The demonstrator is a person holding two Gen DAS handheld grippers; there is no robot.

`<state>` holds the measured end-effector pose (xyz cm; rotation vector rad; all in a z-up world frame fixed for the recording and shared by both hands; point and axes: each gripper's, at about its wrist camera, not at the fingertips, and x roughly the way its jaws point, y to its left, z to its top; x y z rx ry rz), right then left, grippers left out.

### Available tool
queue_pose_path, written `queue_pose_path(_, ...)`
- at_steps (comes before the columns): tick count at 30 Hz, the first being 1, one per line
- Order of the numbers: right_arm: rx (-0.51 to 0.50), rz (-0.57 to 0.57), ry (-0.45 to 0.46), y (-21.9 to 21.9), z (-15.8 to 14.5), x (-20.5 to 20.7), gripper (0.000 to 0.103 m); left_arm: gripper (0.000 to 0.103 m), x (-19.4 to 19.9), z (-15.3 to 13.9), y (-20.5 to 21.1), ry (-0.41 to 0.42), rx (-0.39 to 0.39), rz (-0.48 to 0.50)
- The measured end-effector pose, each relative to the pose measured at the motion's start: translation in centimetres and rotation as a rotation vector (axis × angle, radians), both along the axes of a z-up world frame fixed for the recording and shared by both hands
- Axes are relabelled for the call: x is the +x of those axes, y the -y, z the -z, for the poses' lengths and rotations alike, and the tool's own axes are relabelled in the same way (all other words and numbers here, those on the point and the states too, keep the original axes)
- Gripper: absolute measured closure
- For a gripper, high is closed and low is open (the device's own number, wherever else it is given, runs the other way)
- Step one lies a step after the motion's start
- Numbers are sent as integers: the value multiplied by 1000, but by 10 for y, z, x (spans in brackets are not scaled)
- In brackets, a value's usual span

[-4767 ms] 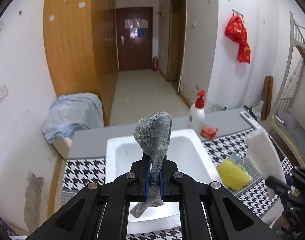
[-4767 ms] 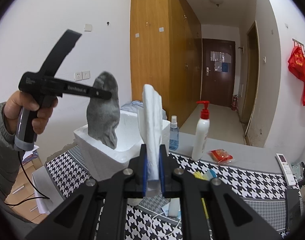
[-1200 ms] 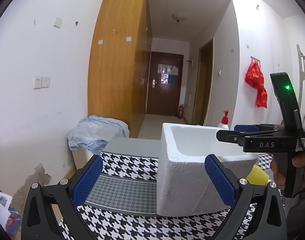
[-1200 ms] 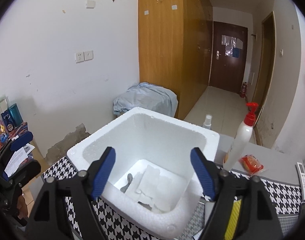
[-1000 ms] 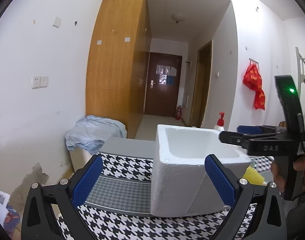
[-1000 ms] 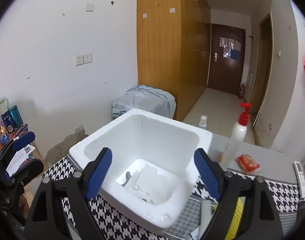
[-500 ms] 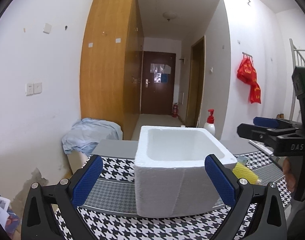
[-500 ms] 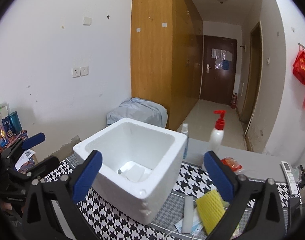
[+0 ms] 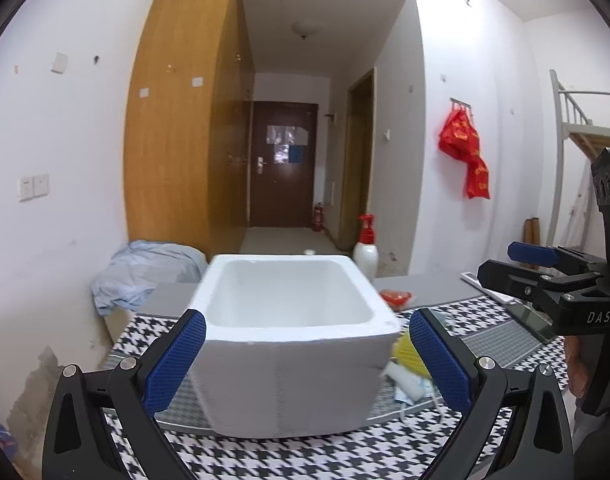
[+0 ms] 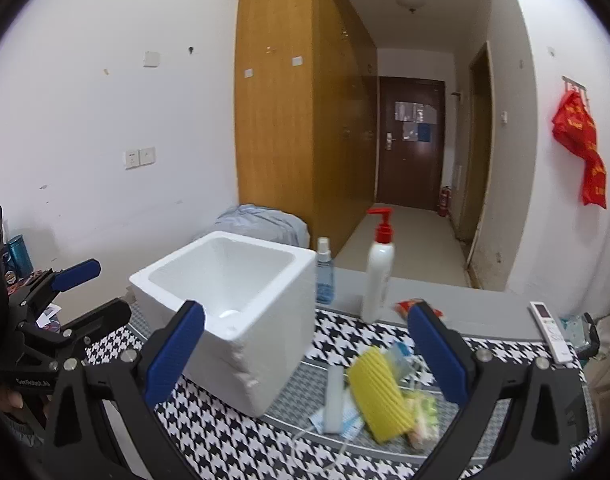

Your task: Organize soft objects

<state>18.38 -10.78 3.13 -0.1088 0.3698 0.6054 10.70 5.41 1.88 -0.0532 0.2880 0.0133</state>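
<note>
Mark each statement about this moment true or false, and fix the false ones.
1. Both grippers are open and hold nothing. True: left gripper, right gripper.
2. The foam box lies on its side. False: it stands upright, opening up.
3. A yellow sponge lies on the table beside the box. True.
4. The pump bottle has a blue pump. False: the pump is red.
5. The spray bottle is inside the box. False: it stands behind it.

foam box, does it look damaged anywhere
Yes. In the right wrist view, the foam box has a chipped, ragged near corner edge, with crumbled notches running down it. The rest of the rim looks intact.
</note>
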Motion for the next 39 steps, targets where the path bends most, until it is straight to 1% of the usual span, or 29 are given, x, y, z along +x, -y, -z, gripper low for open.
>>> queue_pose_path(5,7,41,9,21,0,-6,0,1,4,2,12,-10,-12,38)
queue_pose_path(10,6,74,27,36,1,-12,0,1,6,2,25,1,7,77)
queue_pose_path(14,11,105,27,45,2,-15,0,1,7,3,34,10,27,109)
queue_pose_path(19,14,147,12,57,6,-18,1,1,8,6,41,8,15,152)
queue_pose_path(25,4,199,-3,69,14,-24,0,1,11,12,49,-15,7,154)
queue_pose_path(30,3,223,-21,78,22,-29,0,1,7,14,56,-11,9,169)
queue_pose_path(39,-7,242,-48,84,36,-36,0,1,2,25,64,-11,26,176)
